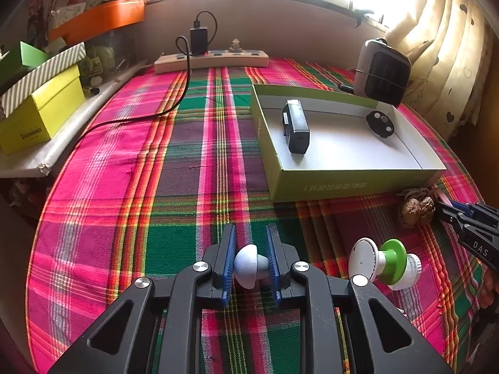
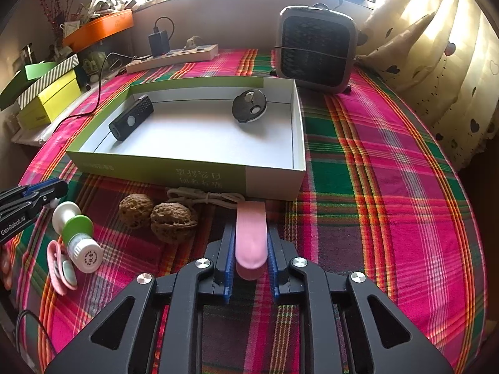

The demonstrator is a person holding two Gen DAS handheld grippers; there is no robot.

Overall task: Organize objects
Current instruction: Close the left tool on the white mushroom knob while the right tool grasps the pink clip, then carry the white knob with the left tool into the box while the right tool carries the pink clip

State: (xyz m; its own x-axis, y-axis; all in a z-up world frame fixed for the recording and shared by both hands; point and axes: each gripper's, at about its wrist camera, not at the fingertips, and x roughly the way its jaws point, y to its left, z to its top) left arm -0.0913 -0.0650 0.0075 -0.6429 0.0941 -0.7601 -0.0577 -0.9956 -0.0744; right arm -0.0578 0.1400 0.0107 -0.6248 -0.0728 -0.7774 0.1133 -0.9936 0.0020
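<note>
Both grabs look made: the left gripper (image 1: 249, 265) clamps a white knob (image 1: 246, 266), the right gripper (image 2: 251, 249) clamps a pink case (image 2: 251, 237), so next each lifts toward the box (image 2: 271, 184) at twelve o'clock.

Right gripper (image 2: 251, 249) clamps pink case (image 2: 251, 237) near green box (image 2: 187, 171)

Two walnuts (image 2: 137, 210), one box (image 2: 187, 174), two black gadgets (image 2: 131, 121).

Plaid-clothed table (image 2: 374, 155), green box (image 2: 156, 171), walnuts (image 2: 173, 221), power strip (image 2: 174, 56), fan (image 2: 316, 46)
</note>
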